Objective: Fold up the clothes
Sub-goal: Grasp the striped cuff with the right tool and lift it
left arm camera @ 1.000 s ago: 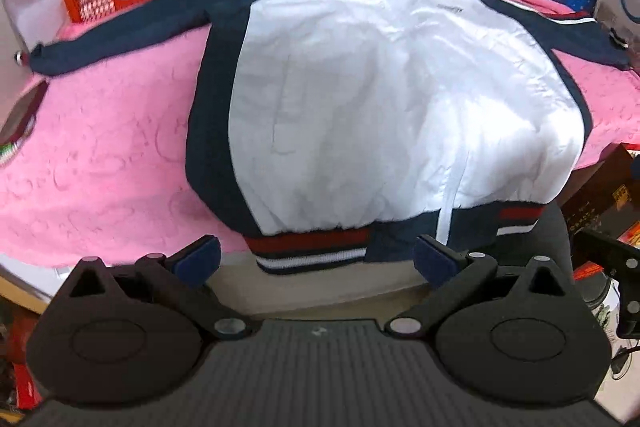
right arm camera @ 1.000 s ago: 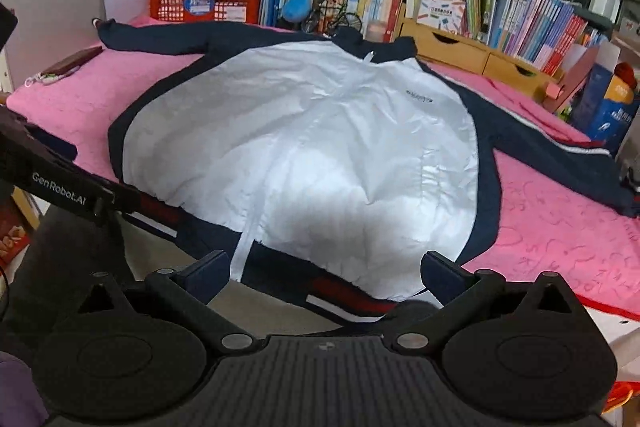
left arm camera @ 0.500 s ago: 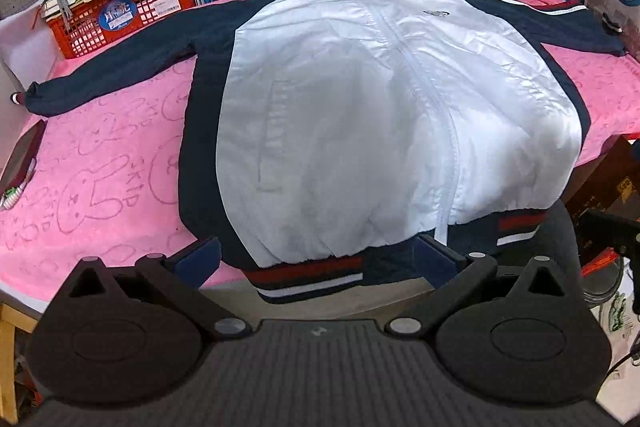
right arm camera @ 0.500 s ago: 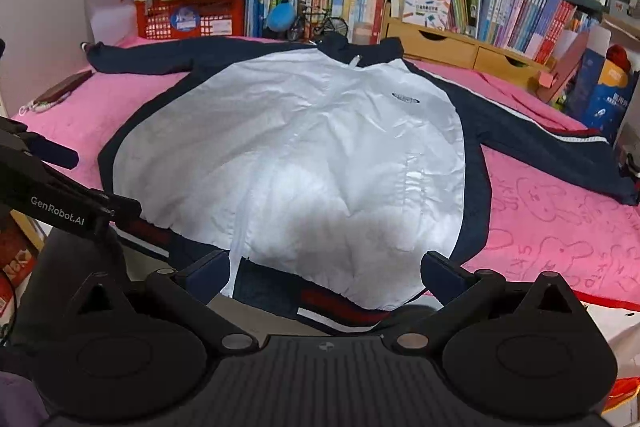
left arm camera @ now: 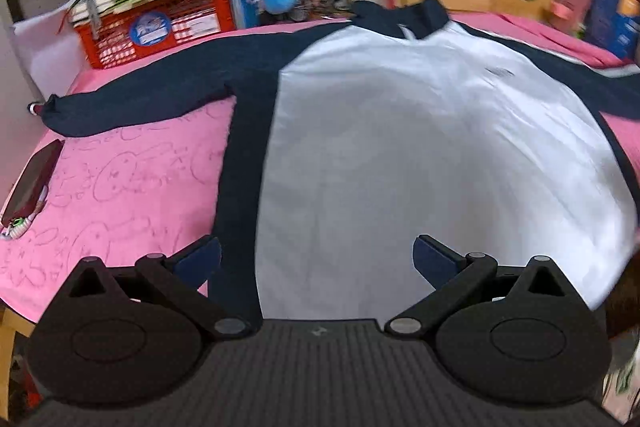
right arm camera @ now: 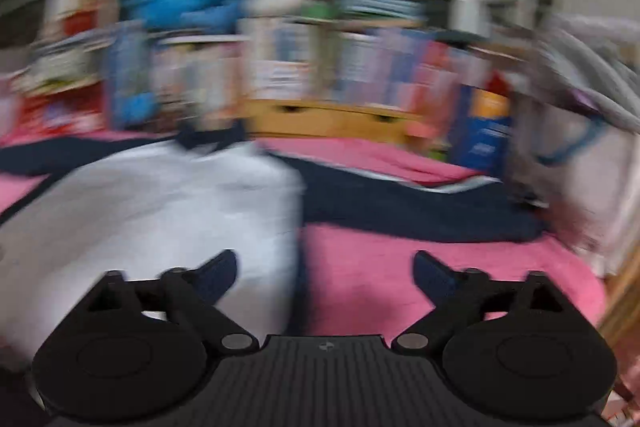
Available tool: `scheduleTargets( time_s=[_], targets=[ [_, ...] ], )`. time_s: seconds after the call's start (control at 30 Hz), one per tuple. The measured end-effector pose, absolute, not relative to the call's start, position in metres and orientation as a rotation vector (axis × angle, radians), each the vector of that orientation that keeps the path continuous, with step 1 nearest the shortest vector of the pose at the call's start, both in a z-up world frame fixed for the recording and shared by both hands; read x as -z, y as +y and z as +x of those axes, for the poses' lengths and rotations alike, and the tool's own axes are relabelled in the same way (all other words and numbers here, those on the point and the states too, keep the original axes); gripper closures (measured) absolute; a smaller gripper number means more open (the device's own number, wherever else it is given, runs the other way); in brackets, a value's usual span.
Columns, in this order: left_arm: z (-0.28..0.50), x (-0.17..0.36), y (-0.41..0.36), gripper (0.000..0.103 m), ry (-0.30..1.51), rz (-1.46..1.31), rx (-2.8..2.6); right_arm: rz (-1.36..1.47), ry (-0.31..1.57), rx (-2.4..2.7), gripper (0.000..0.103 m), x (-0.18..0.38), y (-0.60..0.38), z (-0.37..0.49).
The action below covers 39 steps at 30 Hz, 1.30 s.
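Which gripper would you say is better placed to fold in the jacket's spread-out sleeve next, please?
Probably the right gripper: open, it faces the navy sleeve close ahead on the pink blanket. The left gripper, also open, hangs over the jacket body.

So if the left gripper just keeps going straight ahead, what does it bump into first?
Probably the jacket. The left gripper is open and points over the jacket's white front panel, which lies spread on the pink cover. How high it sits above the fabric is unclear.
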<state>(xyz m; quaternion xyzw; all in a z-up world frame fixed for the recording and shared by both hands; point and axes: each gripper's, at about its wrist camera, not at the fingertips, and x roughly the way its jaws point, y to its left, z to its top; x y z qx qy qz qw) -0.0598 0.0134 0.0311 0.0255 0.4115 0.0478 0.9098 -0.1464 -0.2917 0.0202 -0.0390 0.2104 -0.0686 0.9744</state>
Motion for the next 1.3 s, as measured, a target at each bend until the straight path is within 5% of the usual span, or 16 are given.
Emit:
scheduleTargets(
  time_s=[0.27, 0.5, 0.7, 0.83, 1.13, 1.3],
  targets=[
    [0.011, -0.009, 0.028, 0.0, 0.948, -0.044, -0.204, -0.061, 0.413, 0.488, 0.058, -0.001, -0.439, -0.026],
    [0.042, 0.006, 0.029, 0.0, 0.953, -0.055, -0.257, -0.023, 0.455, 0.66, 0.06, 0.026, -0.53, 0.06],
    [0.054, 0.013, 0.031, 0.0, 0.927, -0.065, -0.243, -0.093, 0.53, 0.643, 0.087, 0.046, -0.539, 0.098],
    [0.051, 0.018, 0.037, 0.0, 0.888, -0.093, -0.211, 0.094, 0.43, 0.64, 0.091, 0.026, -0.539, 0.073],
    [0.04, 0.025, 0.038, 0.0, 0.791, -0.064, -0.155, 0.137, 0.219, -0.059, 0.091, -0.06, -0.354, 0.067],
    [0.031, 0.03, 0.039, 0.0, 0.726, -0.055, -0.139, 0.092, 0.434, -0.497, 0.089, -0.032, -0.219, 0.099]
  ],
)
